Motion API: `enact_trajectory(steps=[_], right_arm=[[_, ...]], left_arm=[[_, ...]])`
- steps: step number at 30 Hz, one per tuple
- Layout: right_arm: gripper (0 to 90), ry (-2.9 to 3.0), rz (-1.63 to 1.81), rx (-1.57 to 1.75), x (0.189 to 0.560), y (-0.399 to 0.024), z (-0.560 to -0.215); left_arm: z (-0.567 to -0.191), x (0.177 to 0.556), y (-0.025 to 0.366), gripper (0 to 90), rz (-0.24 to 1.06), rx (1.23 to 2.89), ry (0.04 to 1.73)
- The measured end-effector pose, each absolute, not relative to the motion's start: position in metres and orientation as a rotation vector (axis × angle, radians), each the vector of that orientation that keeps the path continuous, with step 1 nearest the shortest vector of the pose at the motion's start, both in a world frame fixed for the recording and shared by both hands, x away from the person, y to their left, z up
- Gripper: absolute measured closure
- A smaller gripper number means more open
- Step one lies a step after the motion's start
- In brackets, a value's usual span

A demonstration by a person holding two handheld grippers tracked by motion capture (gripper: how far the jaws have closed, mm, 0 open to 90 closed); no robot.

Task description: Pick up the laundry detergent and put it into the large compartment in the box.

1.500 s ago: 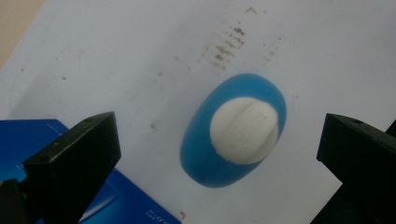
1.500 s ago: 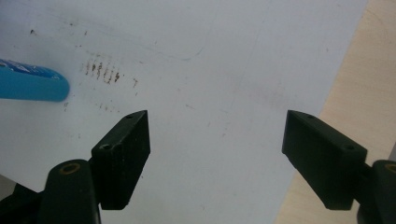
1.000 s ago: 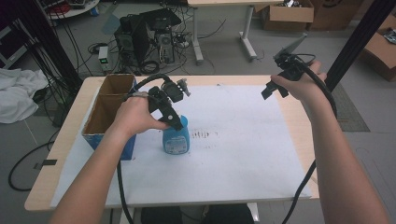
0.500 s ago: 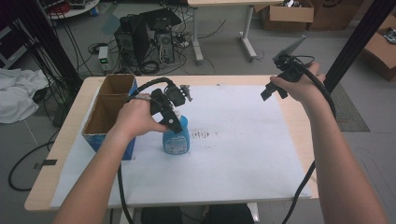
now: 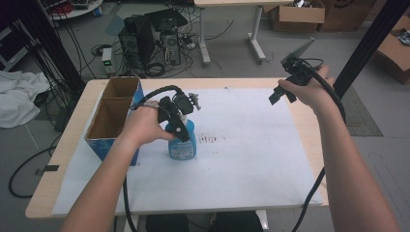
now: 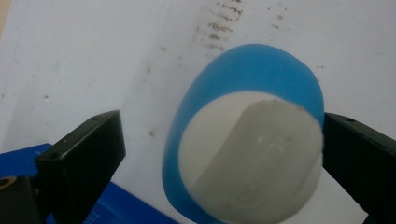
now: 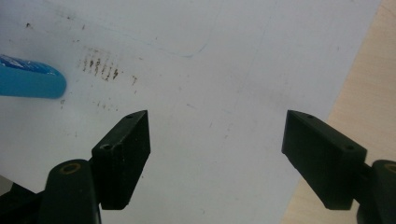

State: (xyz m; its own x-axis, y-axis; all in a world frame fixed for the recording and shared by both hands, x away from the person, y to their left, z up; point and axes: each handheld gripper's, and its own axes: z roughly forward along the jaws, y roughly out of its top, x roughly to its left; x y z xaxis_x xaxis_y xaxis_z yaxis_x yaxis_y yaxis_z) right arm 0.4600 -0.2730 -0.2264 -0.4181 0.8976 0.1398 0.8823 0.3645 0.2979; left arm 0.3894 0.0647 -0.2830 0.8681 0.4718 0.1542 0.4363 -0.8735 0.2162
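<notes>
Left tool (image 6: pixel 219 154) spread wide around the blue bottle's (image 6: pixel 252 70) white cap (image 6: pixel 252 158); right tool (image 7: pixel 215 154) spread, holding nothing.

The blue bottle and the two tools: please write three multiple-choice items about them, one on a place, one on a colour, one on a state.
1. Where does the cardboard box stand?
A. at the table's left end
B. at the table's right end
C. on the floor

2. What colour is the bottle's cap?
A. red
B. black
C. white

3. How is the right tool?
A. shut on the bottle
B. open, holding nothing
C. shut on a cable

Answers: 1 A, the cardboard box stands at the left end, beside the bottle. 2 C, the cap is white between the left tool jaws. 3 B, the right tool has its jaws wide apart over the white sheet.
</notes>
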Motion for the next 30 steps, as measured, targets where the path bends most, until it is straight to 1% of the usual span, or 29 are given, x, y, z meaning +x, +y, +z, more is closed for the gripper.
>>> enact_trajectory(steps=[13,25,30], right_arm=[[23.8,2.556,0.511,1.671,0.4605,-0.2745,-0.2281],[23.8,2.556,0.516,1.673,0.4618,-0.2755,-0.2313],[23.8,2.56,0.514,1.667,0.462,-0.2753,-0.2315]], left_arm=[[-0.2915,0.3918,0.0604,6.3,0.31,2.9,0.675],[-0.2928,0.3921,0.0613,14.6,0.3,2.905,0.637],[-0.2935,0.3921,0.0611,15.8,0.294,2.913,0.628]])
